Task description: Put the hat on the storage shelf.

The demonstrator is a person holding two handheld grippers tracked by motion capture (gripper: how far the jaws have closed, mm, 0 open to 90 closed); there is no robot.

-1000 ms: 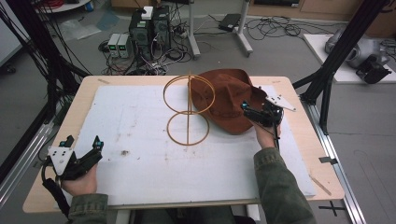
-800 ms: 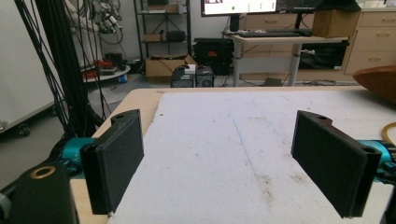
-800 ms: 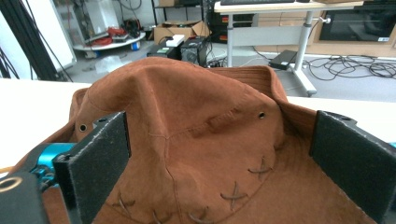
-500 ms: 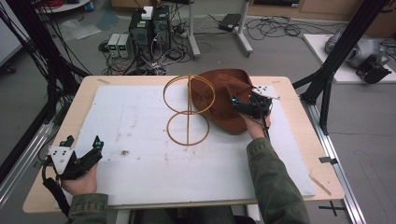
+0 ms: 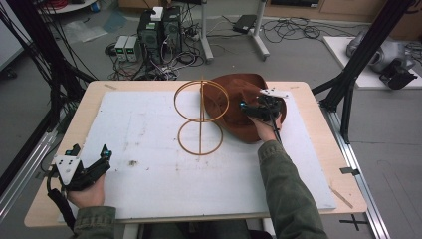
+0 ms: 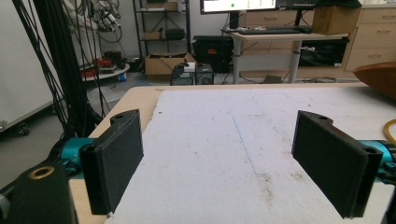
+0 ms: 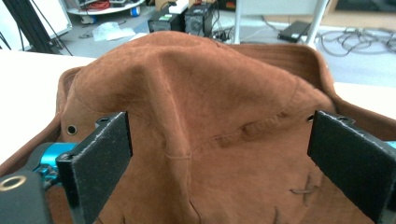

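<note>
Right gripper at brown suede hat, far right of counter.
Left gripper (image 5: pixel 94 167) rests at the near left corner, jaws apart, holding nothing. Farther off, the right gripper (image 5: pixel 255 110) sits over the hat (image 5: pixel 234 97), jaws spread either side of its crown; gold wire stand (image 5: pixel 200 117) just beside.

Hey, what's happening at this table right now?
A person works with a claw in each hand. The right claw is open over the crown of a brown suede hat, not yet gripping it. A gold wire two-ring stand sits beside the hat. The left claw rests open at the near-left of the white mat.
</note>
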